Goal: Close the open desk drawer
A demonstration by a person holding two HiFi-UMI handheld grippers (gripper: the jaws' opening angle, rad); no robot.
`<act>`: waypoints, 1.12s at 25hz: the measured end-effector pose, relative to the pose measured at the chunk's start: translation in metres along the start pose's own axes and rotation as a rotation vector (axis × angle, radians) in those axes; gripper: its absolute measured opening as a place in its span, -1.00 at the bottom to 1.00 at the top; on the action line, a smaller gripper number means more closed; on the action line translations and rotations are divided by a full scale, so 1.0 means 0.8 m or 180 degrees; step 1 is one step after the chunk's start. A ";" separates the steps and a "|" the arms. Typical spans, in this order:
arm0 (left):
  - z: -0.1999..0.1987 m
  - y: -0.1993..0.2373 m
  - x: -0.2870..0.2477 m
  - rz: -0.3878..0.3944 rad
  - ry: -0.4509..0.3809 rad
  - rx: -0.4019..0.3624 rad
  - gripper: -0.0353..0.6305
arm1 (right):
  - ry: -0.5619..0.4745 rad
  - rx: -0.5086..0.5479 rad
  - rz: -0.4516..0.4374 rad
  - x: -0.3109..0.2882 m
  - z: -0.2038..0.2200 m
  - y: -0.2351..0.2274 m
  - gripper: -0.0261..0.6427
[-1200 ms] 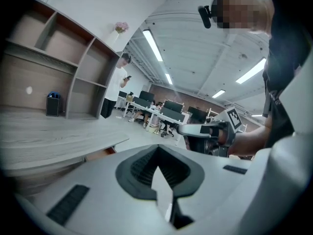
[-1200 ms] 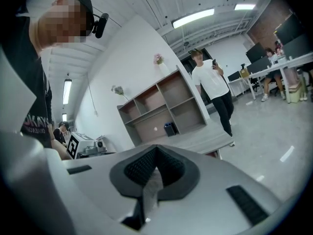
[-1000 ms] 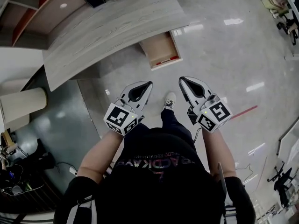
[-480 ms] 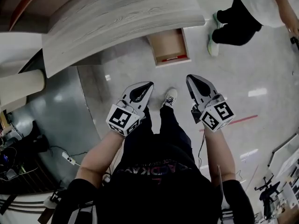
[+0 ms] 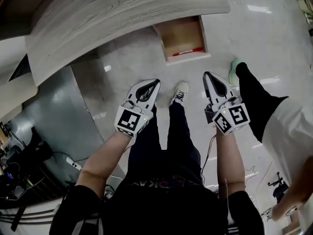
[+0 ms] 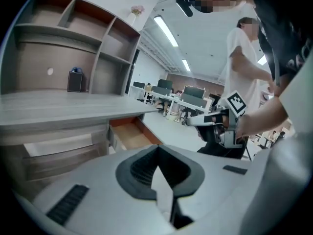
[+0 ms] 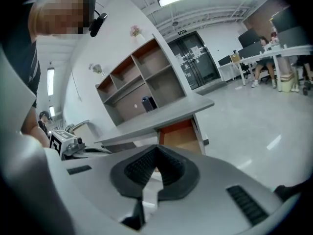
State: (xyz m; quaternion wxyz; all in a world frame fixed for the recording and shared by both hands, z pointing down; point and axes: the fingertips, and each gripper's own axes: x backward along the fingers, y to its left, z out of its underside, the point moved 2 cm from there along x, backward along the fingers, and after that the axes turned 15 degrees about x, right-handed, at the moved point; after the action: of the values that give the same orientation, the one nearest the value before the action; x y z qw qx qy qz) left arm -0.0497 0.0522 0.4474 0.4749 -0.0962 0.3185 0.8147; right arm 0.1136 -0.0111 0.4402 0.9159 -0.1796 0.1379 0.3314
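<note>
The grey wood-grain desk [image 5: 122,13] runs across the top of the head view. Its drawer [image 5: 183,38] is pulled out towards me, and a red pen [image 5: 188,51] lies at its front edge. My left gripper [image 5: 155,82] and right gripper [image 5: 206,75] hang side by side in front of my body. Both are shut with nothing between the jaws, and both point towards the desk, well short of the drawer. The drawer [image 6: 129,133] shows its brown inside past the left gripper [image 6: 157,148]. It also stands beyond the right gripper [image 7: 156,148] as an open drawer [image 7: 180,133].
Another person [image 5: 274,116] stands close on my right, a green shoe [image 5: 235,67] near the right gripper. My own shoe [image 5: 181,92] is below the drawer. A power strip and cables [image 5: 73,164] lie at the left. An open shelf unit [image 6: 73,48] rises behind the desk.
Both grippers have sunk a little, still shut. The desk and drawer have shifted up and right in the head view. The other person has walked from the upper right to my right side.
</note>
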 end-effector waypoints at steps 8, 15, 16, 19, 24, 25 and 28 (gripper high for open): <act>0.032 0.031 -0.023 -0.0046 0.0082 -0.0093 -0.86 | 0.0153 0.0031 0.0327 -0.003 0.051 -0.035 -0.87; 0.064 0.056 -0.044 -0.0145 0.0151 -0.0077 -0.86 | 0.0307 0.0080 0.0449 -0.018 0.092 -0.069 -0.86; 0.069 0.058 -0.047 -0.0165 0.0163 -0.0072 -0.86 | 0.0342 0.0105 0.0447 -0.021 0.098 -0.074 -0.86; 0.084 0.069 -0.060 -0.0236 0.0199 -0.0064 -0.75 | 0.0483 0.0218 0.0377 -0.034 0.119 -0.089 -0.62; 0.106 0.077 -0.087 -0.0310 0.0299 -0.0105 -0.49 | 0.0824 0.0674 0.0219 -0.060 0.155 -0.112 -0.44; 0.107 0.078 -0.092 -0.0311 0.0313 -0.0115 -0.48 | 0.0881 0.0739 0.0191 -0.065 0.159 -0.116 -0.42; 0.107 0.078 -0.109 -0.0284 0.0341 -0.0145 -0.47 | 0.1040 0.0951 0.0091 -0.079 0.170 -0.124 -0.36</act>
State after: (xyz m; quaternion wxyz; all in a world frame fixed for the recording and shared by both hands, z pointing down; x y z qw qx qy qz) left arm -0.0429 0.0207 0.5803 0.4908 -0.1645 0.3202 0.7934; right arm 0.1499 -0.0605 0.6094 0.8930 -0.0912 0.3345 0.2868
